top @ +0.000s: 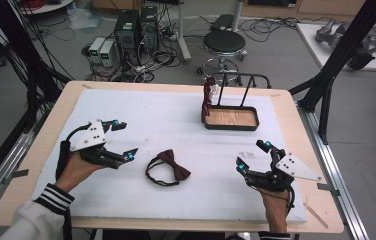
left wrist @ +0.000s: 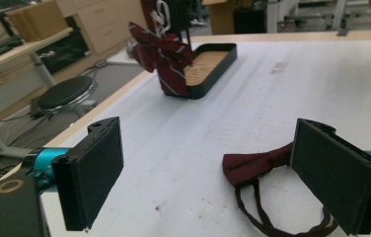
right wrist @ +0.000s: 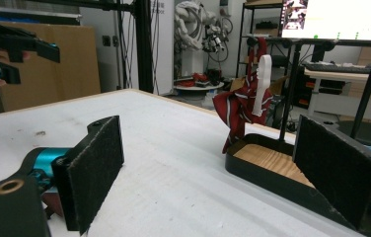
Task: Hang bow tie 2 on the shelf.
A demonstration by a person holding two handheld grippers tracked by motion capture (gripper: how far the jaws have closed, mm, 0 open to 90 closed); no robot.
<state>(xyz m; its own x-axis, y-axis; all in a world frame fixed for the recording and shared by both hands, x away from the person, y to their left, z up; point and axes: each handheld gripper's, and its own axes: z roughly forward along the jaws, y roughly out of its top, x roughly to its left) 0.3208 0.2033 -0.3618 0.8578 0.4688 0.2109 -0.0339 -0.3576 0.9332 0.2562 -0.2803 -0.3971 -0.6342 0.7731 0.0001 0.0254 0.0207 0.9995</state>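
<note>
Tray (top: 230, 126): black rim, wood floor, far side of table, ahead of my right tongs.
Rack (top: 241, 76): black bar on posts over tray.
Striped tie (left wrist: 163, 54): dark red w/ pale stripes, hangs at tray's left end, beyond my left tongs.
Stool (top: 224, 42): round black seat, on floor past the table.
PC towers (top: 137, 27): floor, far off, ahead of my left tongs, amid cables.

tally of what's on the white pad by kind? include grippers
Bow ties: 2, a plain one lying flat and a striped one hanging on the rack
Rack with tray: 1
Grippers: 2, left gripper and right gripper, both open
Total: 5
</note>
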